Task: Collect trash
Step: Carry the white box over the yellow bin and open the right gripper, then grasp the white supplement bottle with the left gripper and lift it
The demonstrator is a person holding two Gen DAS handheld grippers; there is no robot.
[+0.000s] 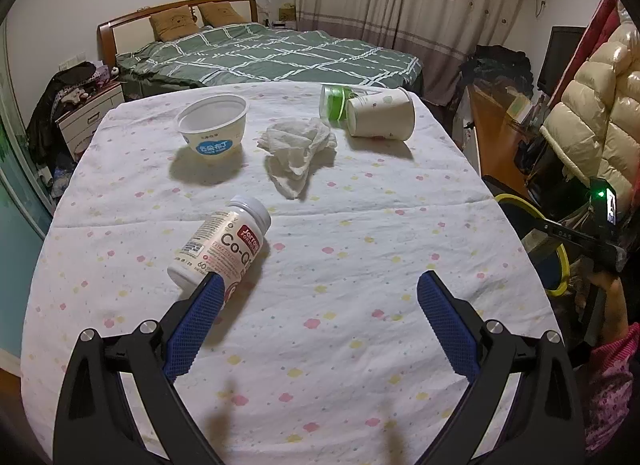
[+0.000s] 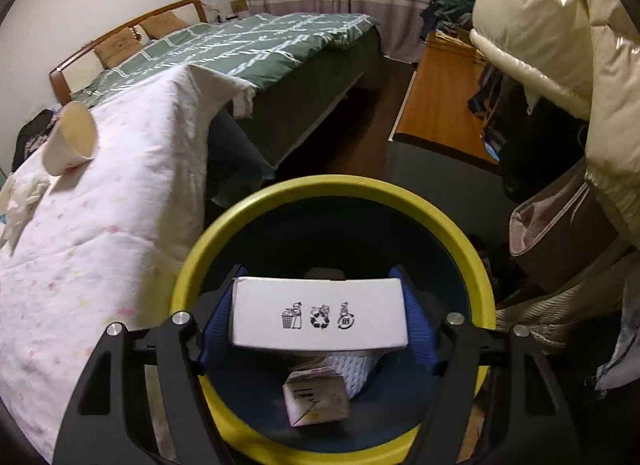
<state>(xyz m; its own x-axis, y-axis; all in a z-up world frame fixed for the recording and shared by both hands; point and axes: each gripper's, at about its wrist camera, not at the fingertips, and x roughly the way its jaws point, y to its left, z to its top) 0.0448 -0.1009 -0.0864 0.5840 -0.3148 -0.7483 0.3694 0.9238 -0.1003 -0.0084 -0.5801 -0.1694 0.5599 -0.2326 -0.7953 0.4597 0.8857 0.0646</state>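
Right wrist view: right tool (image 2: 320, 317) grips a white carton (image 2: 320, 315) above the yellow-rimmed trash bin (image 2: 460, 225). Left tool (image 1: 320, 301) hangs spread wide over the surface (image 1: 360, 225), beside a supplement bottle (image 1: 224, 245).

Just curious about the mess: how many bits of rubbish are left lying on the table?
5: pudding cup far left, crumpled tissue middle, green jar and tipped paper cup far right, supplement bottle nearest. More may be hidden.

I see the bench (image 1: 360, 265) under a flowered white cloth; on it lie a pill bottle (image 1: 220, 249) on its side, a crumpled tissue (image 1: 298, 149), an upright tub (image 1: 212, 127), a tipped paper cup (image 1: 380, 113) and a green-banded jar (image 1: 333, 102).
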